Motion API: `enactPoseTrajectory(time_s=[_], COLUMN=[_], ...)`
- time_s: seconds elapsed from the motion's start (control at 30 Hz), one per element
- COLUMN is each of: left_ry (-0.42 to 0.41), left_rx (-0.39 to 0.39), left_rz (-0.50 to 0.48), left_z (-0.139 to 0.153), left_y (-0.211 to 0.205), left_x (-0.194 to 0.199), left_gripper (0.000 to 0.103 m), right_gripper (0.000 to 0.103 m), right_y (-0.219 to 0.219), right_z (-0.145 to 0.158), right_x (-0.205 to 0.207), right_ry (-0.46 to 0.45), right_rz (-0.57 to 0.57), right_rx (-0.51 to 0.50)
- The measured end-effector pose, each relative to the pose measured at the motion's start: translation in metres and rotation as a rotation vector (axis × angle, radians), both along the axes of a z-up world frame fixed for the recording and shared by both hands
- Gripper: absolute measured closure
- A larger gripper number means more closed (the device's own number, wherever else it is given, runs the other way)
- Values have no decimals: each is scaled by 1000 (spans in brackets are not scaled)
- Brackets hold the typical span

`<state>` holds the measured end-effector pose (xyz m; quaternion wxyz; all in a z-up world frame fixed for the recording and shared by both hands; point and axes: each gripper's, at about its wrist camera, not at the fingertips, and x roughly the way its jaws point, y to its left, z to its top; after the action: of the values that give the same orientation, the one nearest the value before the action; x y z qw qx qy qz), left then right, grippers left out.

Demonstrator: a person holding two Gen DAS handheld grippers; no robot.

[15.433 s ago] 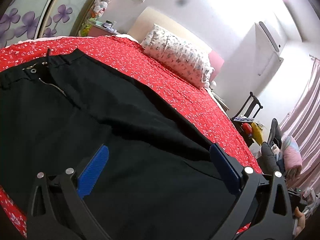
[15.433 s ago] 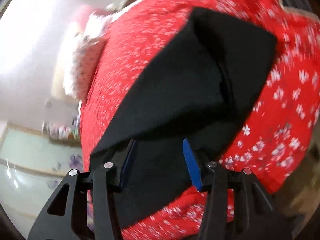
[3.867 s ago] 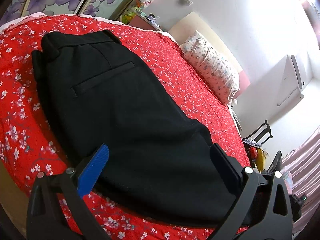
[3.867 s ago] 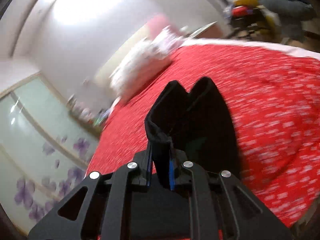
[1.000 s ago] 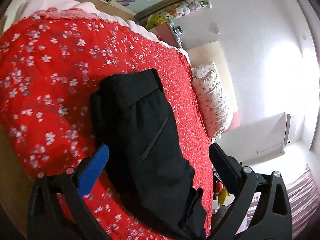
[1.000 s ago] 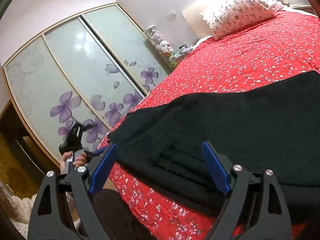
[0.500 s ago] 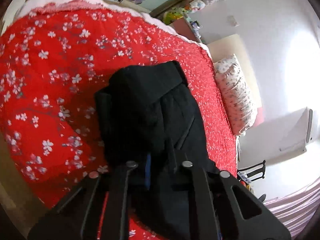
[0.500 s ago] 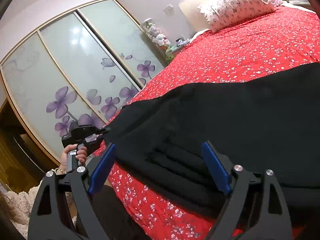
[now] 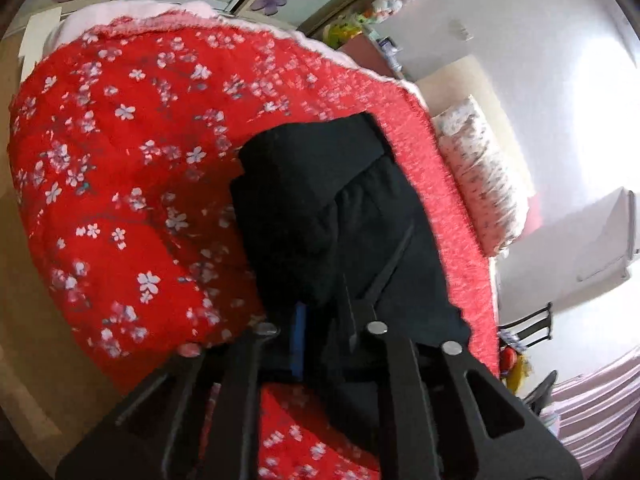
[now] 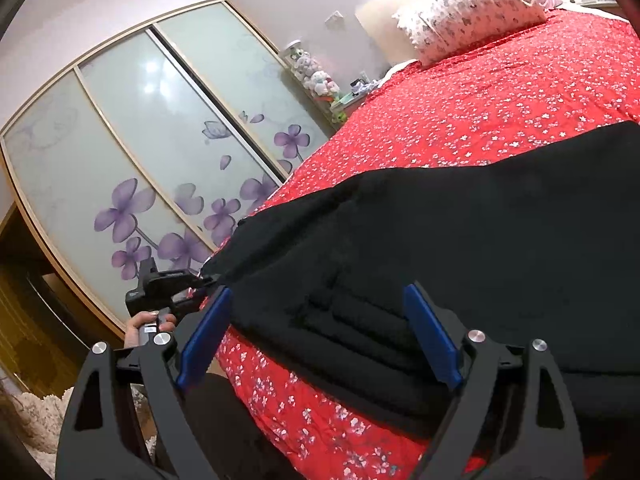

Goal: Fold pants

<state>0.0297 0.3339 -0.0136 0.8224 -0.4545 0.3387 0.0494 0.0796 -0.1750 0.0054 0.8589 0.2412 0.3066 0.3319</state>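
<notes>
The black pants (image 9: 344,216) lie folded on the red flowered bedspread (image 9: 120,184) near the bed's edge. My left gripper (image 9: 324,332) is shut on the near edge of the pants, with black cloth pinched between the blue pads. In the right wrist view the pants (image 10: 460,240) spread across the bed in layered folds. My right gripper (image 10: 316,336) is open, its blue pads on either side of the folded edge without clamping it. The left gripper (image 10: 200,282) also shows there at the far corner of the pants.
A flowered pillow (image 10: 468,4) lies at the head of the bed. Sliding wardrobe doors with purple flowers (image 10: 160,168) stand beside the bed. A chair (image 9: 528,328) and pink curtains (image 9: 592,404) are at the far side of the room.
My left gripper was open a second ago and has closed on the edge of the pants. My right gripper stays open over the folded edge, barely moved.
</notes>
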Motion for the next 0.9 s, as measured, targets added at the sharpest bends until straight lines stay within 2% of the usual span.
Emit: enactPoseTrajectory(time_s=[0.03, 0.07, 0.1, 0.17, 0.23, 0.3, 0.53, 0.67, 0.7, 0.77, 0.83, 0.9], left_ry=[1, -6, -9, -33, -23, -20, -4, -25, -22, -49, -101, -72], left_rx=[16, 29, 34, -11, -63, -105, -126, -150, -152, -122, -71, -48], left_rz=[15, 36, 62, 96, 110, 92, 92, 103, 107, 101, 60, 55], left_z=[4, 7, 9, 7, 1, -5, -12, -8, -5, 5, 17, 16], left_y=[1, 3, 7, 19, 28, 33, 32, 35, 34, 30, 26, 26], left_x=[-7, -12, -17, -26, -27, -19, 3, 12, 13, 11, 11, 15], left_gripper=[57, 44, 43, 44, 44, 49, 49, 49, 50, 66, 65, 65], right_gripper=[15, 15, 15, 15, 15, 15, 15, 15, 15, 15, 15, 15], right_y=[-1, -1, -2, -3, -1, 0, 2, 2, 2, 2, 3, 3], right_z=[0, 0, 0, 0, 0, 0, -1, -2, -2, -2, -3, -4], right_x=[0, 0, 1, 2, 2, 3, 3, 4, 4, 4, 4, 6], right_ry=[-2, -2, 1, 6, 1, 1, 1, 3, 3, 1, 1, 4], right_rz=[-1, -4, -6, -9, -5, 1, 4, 7, 9, 13, 17, 18], right_rx=[1, 2, 4, 11, 8, 1, -11, -16, -18, -22, -23, -25])
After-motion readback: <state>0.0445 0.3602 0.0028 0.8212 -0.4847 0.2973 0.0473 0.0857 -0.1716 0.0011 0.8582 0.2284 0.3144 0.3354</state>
